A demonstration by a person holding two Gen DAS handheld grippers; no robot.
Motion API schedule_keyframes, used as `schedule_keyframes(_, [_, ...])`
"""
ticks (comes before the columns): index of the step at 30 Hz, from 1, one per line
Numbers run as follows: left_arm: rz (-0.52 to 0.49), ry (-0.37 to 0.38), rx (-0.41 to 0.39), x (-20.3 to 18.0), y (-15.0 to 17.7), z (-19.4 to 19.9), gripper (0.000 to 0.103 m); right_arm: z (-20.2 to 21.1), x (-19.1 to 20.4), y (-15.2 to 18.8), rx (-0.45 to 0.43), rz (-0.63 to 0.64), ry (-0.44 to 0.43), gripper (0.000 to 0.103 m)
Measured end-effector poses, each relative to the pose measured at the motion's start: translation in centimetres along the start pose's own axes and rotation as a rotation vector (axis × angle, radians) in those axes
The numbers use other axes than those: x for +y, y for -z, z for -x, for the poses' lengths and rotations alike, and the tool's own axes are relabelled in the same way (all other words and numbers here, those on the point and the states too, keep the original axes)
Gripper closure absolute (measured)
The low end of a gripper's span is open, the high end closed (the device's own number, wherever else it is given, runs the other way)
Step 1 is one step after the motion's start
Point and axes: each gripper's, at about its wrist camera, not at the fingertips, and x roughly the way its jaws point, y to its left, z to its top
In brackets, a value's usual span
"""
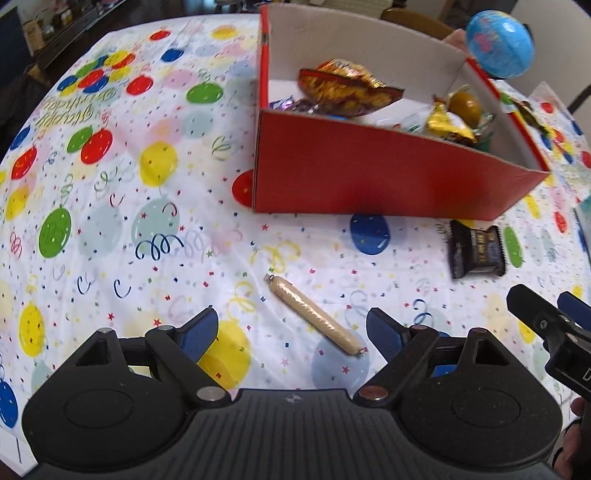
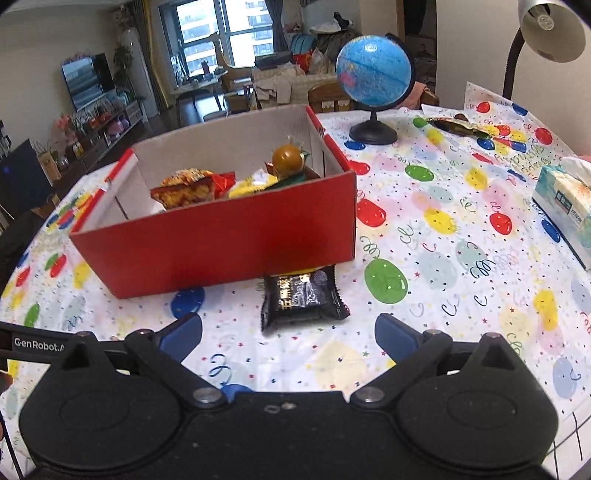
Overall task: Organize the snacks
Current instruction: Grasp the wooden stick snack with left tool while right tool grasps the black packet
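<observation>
A red cardboard box [image 1: 369, 177] [image 2: 221, 243] stands on the balloon-print tablecloth and holds several wrapped snacks, among them an orange-brown bag [image 1: 343, 88] [image 2: 184, 190]. A thin beige sausage stick [image 1: 314, 315] lies on the cloth between the fingers of my left gripper [image 1: 291, 332], which is open just above it. A black snack packet [image 2: 301, 297] [image 1: 474, 251] lies in front of the box. My right gripper [image 2: 290, 336] is open just short of that packet, nothing between its fingers. The right gripper also shows at the left wrist view's right edge [image 1: 546, 317].
A blue globe [image 2: 373, 70] on a black stand sits behind the box. A tissue box [image 2: 565, 206] lies at the right edge of the table, and a green-gold wrapper [image 2: 458, 127] lies at the far right. A desk lamp [image 2: 550, 29] rises at the back right.
</observation>
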Motion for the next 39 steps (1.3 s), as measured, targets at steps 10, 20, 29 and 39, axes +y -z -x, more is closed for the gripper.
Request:
schedule_keyframes(10, [0.137, -0.077, 0.078, 0.3, -0.6, -3.2, 0.015, -3.7, -1.1, -0.8, 0.057, 0.034, -0.001, 0.003])
schedule_keyframes(20, [0.144, -0.201, 0.070, -1.2, -0.9, -4.0, 0.012, -7.4, -1.1, -2.2, 0.104, 0.102, 0.030, 0.008])
schedule_keyframes(29, [0.221, -0.219, 0.118, -0.6, -1.1, -4.2, 0.009, -8.6, -0.9, -2.8, 0.120, 0.139, 0.022, 0.019])
schedule_keyframes(39, [0.212, -0.216, 0.076, -0.6, -1.5, -3.4, 0.051, -8.4, -0.6, -2.4, 0.121, 0.163, 0.002, 0.043])
